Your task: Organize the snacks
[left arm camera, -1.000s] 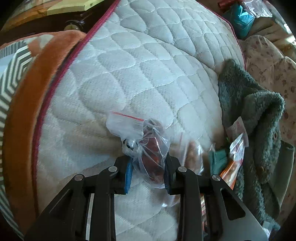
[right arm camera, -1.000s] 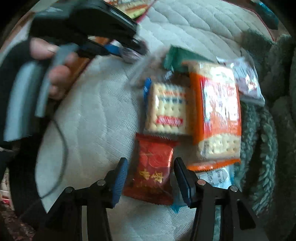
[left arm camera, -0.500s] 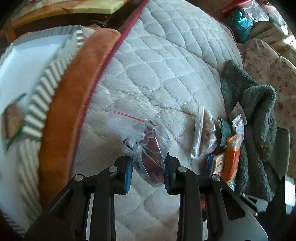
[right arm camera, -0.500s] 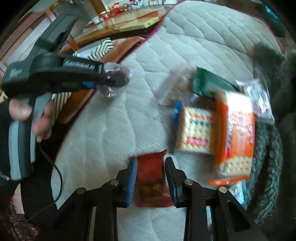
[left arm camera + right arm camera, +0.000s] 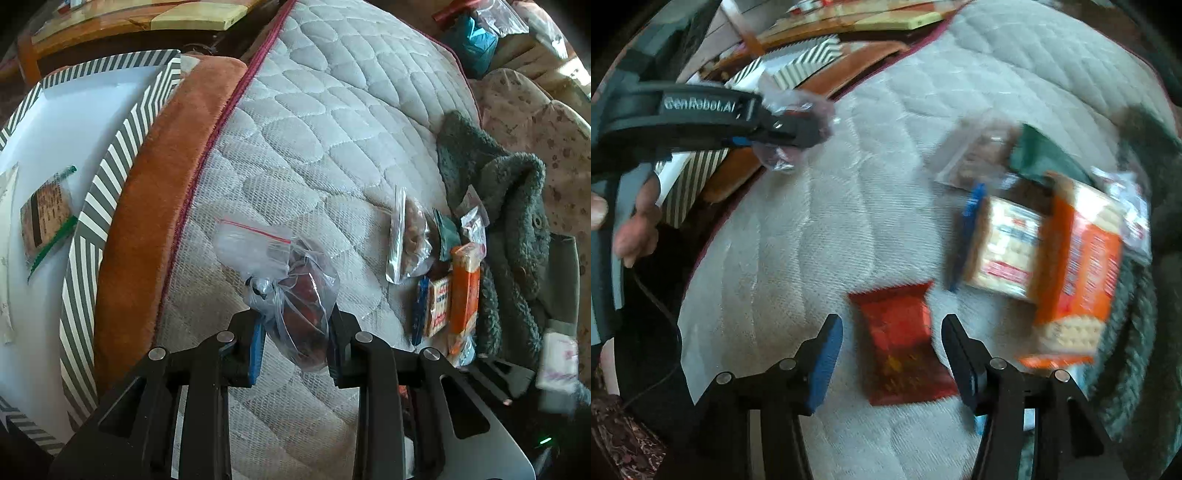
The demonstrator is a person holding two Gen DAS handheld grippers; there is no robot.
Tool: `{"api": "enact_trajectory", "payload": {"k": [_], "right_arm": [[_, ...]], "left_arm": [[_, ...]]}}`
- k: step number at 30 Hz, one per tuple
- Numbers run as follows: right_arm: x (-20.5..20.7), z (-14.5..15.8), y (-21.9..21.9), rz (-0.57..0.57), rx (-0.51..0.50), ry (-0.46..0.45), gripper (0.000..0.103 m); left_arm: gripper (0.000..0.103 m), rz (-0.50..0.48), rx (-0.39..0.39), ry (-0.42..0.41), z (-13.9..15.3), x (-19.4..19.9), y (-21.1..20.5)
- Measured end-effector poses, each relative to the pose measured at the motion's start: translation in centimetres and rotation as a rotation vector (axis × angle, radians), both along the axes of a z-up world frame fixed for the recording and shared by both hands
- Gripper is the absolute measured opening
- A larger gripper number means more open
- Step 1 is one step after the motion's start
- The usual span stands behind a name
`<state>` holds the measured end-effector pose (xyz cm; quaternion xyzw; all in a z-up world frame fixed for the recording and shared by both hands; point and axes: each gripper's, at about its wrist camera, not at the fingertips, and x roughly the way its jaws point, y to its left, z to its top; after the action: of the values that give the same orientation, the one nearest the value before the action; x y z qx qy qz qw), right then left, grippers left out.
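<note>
My left gripper is shut on a clear zip bag of dark red snacks and holds it above the quilted mattress, near its left edge. The bag also shows in the right wrist view. My right gripper is open, its jaws on either side of a red snack packet that lies on the mattress. To the right lie a blue-edged cracker pack, an orange cracker pack, a green packet and a clear bag of nuts.
A white box with a striped rim stands left of the mattress, past an orange plush edge; a packet lies inside it. A grey-green fleece garment lies at the right of the snacks.
My left gripper has carried the bag leftward, bringing the striped box into view. My right gripper closed around the red packet, then opened wide again; the packet still lies on the mattress.
</note>
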<state>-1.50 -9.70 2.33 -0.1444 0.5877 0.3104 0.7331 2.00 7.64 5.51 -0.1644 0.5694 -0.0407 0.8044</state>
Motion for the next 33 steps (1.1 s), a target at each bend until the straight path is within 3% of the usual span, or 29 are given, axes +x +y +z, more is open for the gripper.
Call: {"api": "enact_trajectory", "payload": {"k": [2, 5, 15, 25, 33], "right_arm": [[0.0, -1.0, 1.1, 0.045, -0.052, -0.007, 0.035], [0.3, -0.8, 0.9, 0.052, -0.047, 0.003, 0.033], [1.9, 3.8, 1.3, -0.012, 0.096, -0.051, 0.033], [2.6, 6.6, 8.1, 0.051, 0.182, -0.078, 0.033], [3.3, 7.8, 14.8, 0.140, 0.203, -0.081, 0.033]], "left_arm": [[0.026, -0.002, -0.001, 0.002, 0.1, -0.1, 0.0], [0.026, 0.006, 0.004, -0.011, 0.7, -0.5, 0.6], [0.026, 0.035, 0.038, -0.082, 4.2, -2.1, 3.3], [0.026, 0.125, 0.160, -0.149, 7.3, -4.4, 8.7], [0.026, 0.223, 0.211, -0.143, 6.8, -5.9, 13.4]]}}
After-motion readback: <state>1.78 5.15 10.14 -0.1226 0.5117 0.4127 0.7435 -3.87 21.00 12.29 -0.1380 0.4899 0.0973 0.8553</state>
